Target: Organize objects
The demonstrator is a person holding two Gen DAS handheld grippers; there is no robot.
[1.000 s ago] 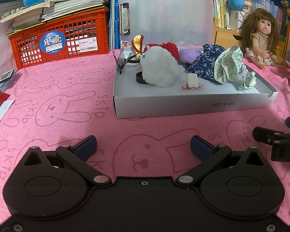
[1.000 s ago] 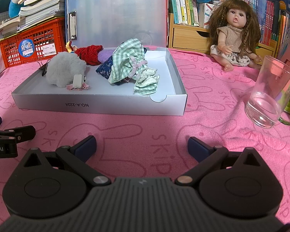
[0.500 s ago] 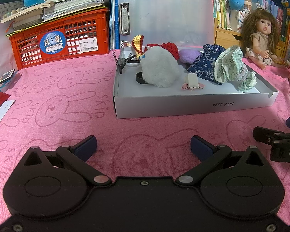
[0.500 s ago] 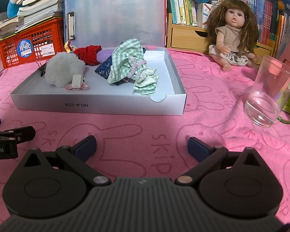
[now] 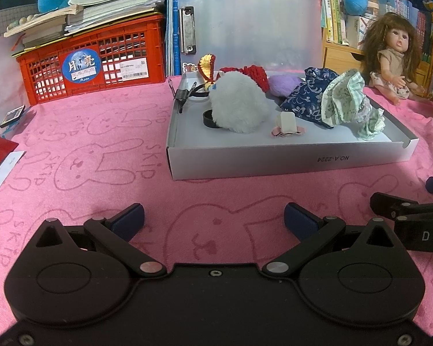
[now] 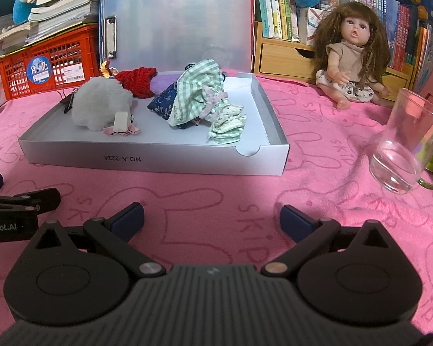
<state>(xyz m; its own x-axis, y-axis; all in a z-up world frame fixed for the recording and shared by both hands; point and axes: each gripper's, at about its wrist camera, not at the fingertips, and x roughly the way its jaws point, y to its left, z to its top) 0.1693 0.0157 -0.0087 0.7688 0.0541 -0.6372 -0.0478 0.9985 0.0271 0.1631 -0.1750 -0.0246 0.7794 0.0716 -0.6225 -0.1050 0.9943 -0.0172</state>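
Tray [image 5: 285,161] of doll clothes and trinkets sat on the pink rabbit-print cloth [image 5: 80,150], directly ahead of both tools and apart from them. You held the left gripper [image 5: 213,220] low over the cloth with its fingers spread wide and nothing between them; the right gripper [image 6: 212,219] was the same, spread and empty, just beside the left one. Inside the tray: grey fluffy piece [image 5: 239,103] at the left, small white clip on a pink bow [image 5: 287,124] in front of it, red knit item [image 5: 255,75] and purple bundle [image 5: 284,82] toward the back, navy floral garment [image 5: 306,103] under the green checked dress [image 6: 197,95], with a matching green piece [image 6: 228,122] spilling toward the front right corner. A black binder clip [image 5: 183,95] hung on the tray's left wall. Outside it, the doll [image 6: 352,57] sat against the wooden drawers, and a glass mug [image 6: 401,155] stood on the cloth to the right. Judgement: most small items were already gathered in the tray, but loosely heaped, not folded or sorted. Whether the doll and mug belonged to the job, you could not tell from the task line. No grasp was under way; the task read as either near its start or paused between picks.
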